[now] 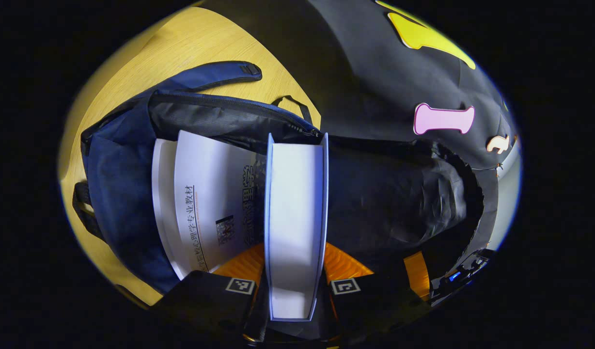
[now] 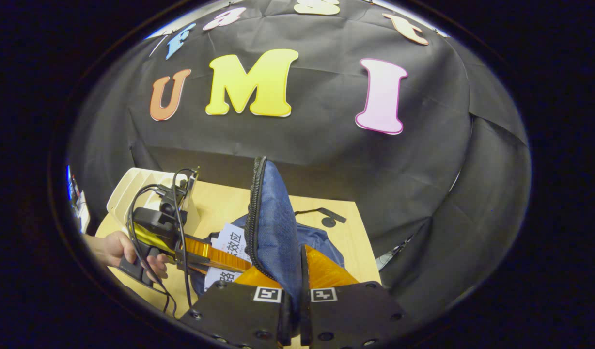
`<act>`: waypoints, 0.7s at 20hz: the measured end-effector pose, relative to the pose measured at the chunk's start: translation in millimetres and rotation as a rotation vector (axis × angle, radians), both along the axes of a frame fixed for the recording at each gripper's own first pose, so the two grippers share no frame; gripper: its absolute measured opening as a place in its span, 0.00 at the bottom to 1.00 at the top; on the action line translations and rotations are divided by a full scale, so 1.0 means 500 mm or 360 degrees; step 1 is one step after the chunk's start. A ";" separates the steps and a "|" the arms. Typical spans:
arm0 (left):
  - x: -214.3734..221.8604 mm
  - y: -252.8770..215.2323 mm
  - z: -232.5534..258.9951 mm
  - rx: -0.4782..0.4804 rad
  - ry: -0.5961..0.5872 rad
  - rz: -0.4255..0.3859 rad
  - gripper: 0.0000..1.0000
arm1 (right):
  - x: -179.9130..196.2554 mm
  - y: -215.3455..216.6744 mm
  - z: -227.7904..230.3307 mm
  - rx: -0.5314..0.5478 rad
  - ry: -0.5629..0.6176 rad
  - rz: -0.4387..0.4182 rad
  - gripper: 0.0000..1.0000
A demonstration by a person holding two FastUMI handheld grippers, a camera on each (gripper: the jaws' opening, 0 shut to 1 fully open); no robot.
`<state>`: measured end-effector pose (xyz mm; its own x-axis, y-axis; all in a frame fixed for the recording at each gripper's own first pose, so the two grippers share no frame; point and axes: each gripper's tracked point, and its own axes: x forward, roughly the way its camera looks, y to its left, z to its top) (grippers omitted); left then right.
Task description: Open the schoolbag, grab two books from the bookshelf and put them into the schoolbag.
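Note:
In the left gripper view, my left gripper (image 1: 295, 264) is shut on a book (image 1: 295, 203) seen edge-on, its white page block between pale covers, held over the mouth of the dark blue schoolbag (image 1: 118, 184). Another white-covered book (image 1: 205, 194) lies inside the bag. In the right gripper view, my right gripper (image 2: 293, 274) is shut on the schoolbag's blue flap (image 2: 273, 218), holding it upright with the zipper edge on the left. There the left gripper (image 2: 229, 261), held by a hand (image 2: 113, 249), reaches into the bag beside a white book cover (image 2: 229, 240).
The bag rests on a wooden table (image 1: 181, 43). A cream bookshelf rack (image 2: 128, 191) stands at the table's far left corner behind the hand. A black strap loop (image 2: 321, 215) lies on the table (image 2: 348, 242) beyond the bag. Black cloth walls close in behind.

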<state>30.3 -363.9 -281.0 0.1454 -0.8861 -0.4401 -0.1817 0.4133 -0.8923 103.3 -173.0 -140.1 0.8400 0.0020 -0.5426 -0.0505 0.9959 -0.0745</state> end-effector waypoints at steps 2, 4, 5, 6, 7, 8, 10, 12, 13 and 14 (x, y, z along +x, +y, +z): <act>0.005 0.007 0.001 0.0020 -0.0022 0.0006 0.48 | -0.002 0.001 -0.003 0.0004 0.0004 0.0003 0.07; -0.001 0.016 -0.005 0.0087 -0.0018 -0.0020 0.54 | -0.001 0.004 -0.004 0.0010 0.0006 0.0006 0.07; -0.007 0.027 -0.015 0.0151 0.0020 -0.0047 0.57 | 0.002 0.008 -0.005 0.0008 0.0007 0.0011 0.07; -0.014 0.040 -0.022 0.0204 0.0060 -0.0068 0.71 | 0.003 0.010 -0.006 0.0004 0.0008 0.0014 0.07; -0.013 0.049 -0.023 0.0227 0.0075 -0.0057 0.75 | 0.004 0.013 -0.005 0.0006 0.0006 0.0018 0.07; -0.014 0.060 -0.023 0.0247 0.0085 -0.0048 0.63 | 0.003 0.014 -0.007 0.0004 0.0007 0.0022 0.07; -0.019 0.084 -0.019 0.0312 0.0102 -0.0046 0.63 | 0.000 0.018 -0.009 0.0005 0.0008 0.0026 0.07; -0.022 0.110 -0.010 0.0393 0.0086 -0.0051 0.63 | -0.001 0.022 -0.009 0.0002 0.0008 0.0033 0.07; -0.022 0.124 -0.003 0.0442 0.0059 -0.0062 0.63 | 0.000 0.023 -0.009 0.0000 0.0006 0.0035 0.07; -0.020 0.137 0.007 0.0495 0.0008 -0.0073 0.63 | -0.003 0.026 -0.011 0.0002 0.0007 0.0036 0.07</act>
<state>20.5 -295.5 -277.7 0.1054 -0.7145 -0.6916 -0.1609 0.6741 -0.7209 101.7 -160.2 -145.3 0.8375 0.0219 -0.5460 -0.0735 0.9946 -0.0729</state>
